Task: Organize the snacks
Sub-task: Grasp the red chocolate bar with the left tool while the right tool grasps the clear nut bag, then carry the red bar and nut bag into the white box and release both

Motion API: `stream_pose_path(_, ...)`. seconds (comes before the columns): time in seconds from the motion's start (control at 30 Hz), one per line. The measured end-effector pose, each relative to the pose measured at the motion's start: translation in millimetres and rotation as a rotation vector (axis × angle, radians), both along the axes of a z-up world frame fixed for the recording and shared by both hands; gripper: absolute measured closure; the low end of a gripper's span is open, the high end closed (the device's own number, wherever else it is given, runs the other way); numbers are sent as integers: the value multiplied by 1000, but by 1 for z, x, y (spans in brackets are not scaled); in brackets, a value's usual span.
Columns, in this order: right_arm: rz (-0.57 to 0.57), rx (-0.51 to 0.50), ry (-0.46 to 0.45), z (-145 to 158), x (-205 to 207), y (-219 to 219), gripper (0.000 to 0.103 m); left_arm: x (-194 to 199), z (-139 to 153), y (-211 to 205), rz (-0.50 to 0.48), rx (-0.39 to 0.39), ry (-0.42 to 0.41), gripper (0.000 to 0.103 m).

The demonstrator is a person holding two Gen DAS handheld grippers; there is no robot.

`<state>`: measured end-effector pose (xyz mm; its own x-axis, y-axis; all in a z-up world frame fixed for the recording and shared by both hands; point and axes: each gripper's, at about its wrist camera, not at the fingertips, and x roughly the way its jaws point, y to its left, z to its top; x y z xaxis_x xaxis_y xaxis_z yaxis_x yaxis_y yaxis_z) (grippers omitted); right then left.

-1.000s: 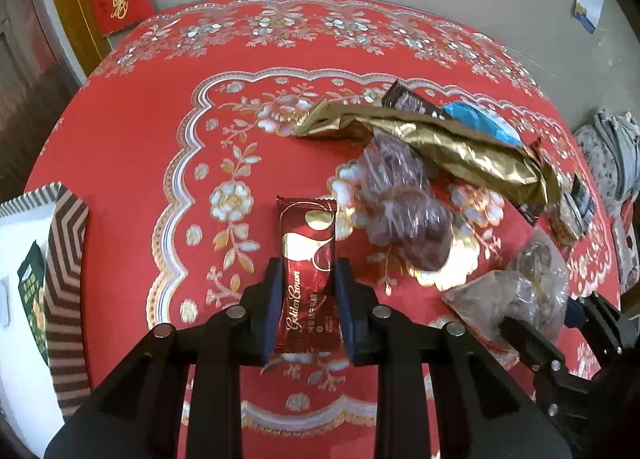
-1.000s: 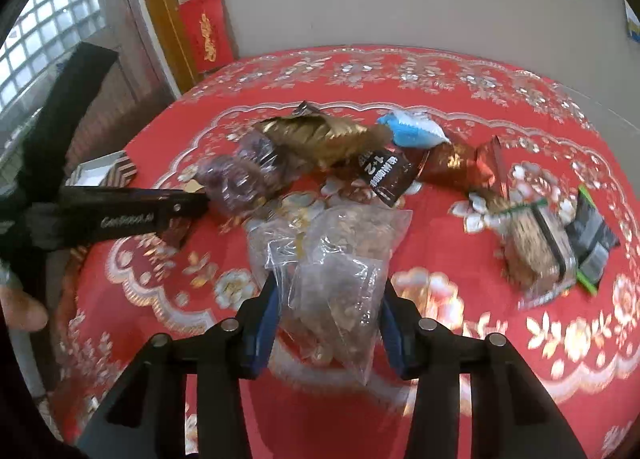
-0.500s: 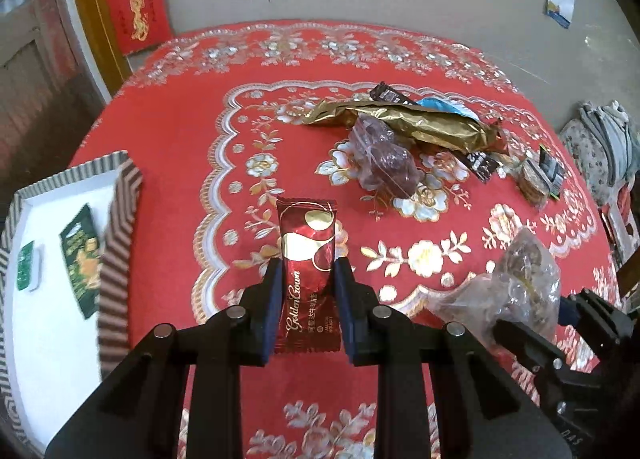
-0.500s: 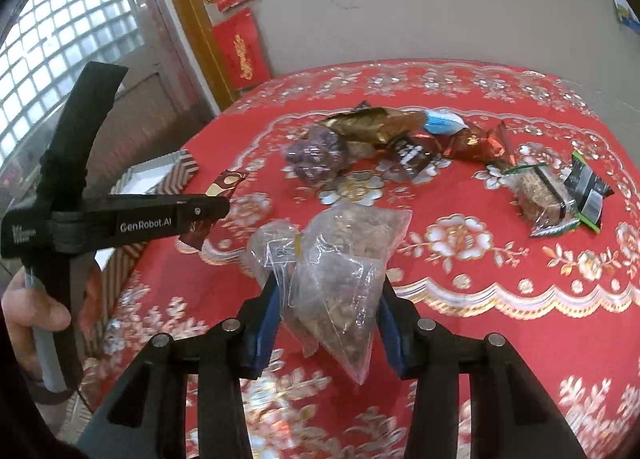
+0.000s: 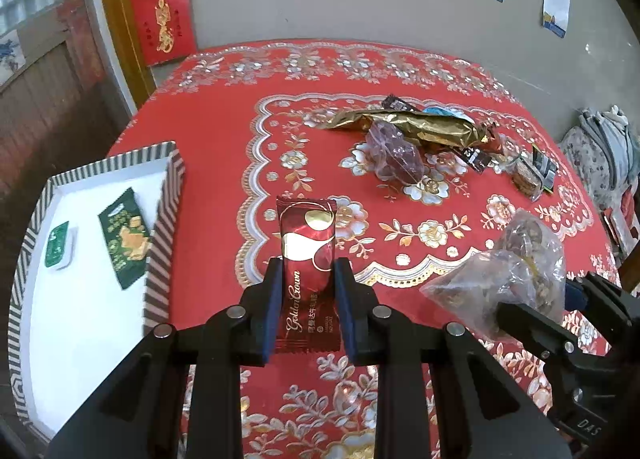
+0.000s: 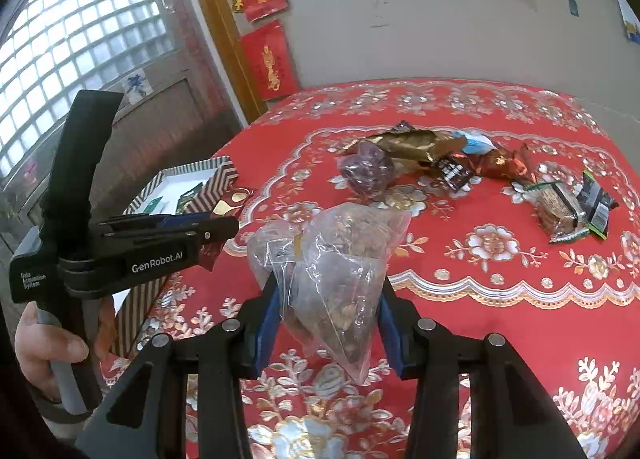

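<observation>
Snacks: a loose pile (image 5: 424, 139) lies well right of the striped tray (image 5: 160, 227), on the red tablecloth (image 5: 224, 131)
Left gripper (image 5: 307, 283): pinching a red Golden Crown bar (image 5: 307, 255), just right of the tray
Right gripper (image 6: 326, 299): clamped on a clear bag of snacks (image 6: 340, 259) (contents brownish), farther right of the tray
Tray: holds a green packet (image 5: 126, 239) and a small green cup (image 5: 59, 245)

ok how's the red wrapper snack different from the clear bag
The red Golden Crown packet is flat, opaque and glossy with printed lettering; the clear plastic bag is see-through, crumpled and bulging with brown snack pieces. The packet is slim, the bag bulkier. The left gripper holds the packet, the right gripper the bag. Both are clamped between jaws above the table.
</observation>
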<state>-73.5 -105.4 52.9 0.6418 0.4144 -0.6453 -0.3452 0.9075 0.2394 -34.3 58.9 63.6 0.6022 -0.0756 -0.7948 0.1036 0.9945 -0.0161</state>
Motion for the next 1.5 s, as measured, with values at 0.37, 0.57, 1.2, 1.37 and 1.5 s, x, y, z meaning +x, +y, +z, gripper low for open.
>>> stream_pose_path(0.37, 86, -16, -48, 22, -4, 48, 58, -16, 16, 43, 55, -5, -41, 80)
stream_pose_path(0.57, 147, -30, -62, 29, -3, 84, 58, -22, 21, 73, 98, -12, -51, 80)
stream_pose_path(1.2, 331, -71, -49, 30, 8, 198, 58, -34, 10, 172, 263, -12, -40, 80)
stream_pose_path(1.37, 361, -79, -40, 28, 11, 217, 58, -33, 5, 191, 291, -7, -32, 80)
stream_pose_path(1.5, 385, -100, -27, 23, 18, 237, 58, -26, 2, 206, 319, 24, -17, 80)
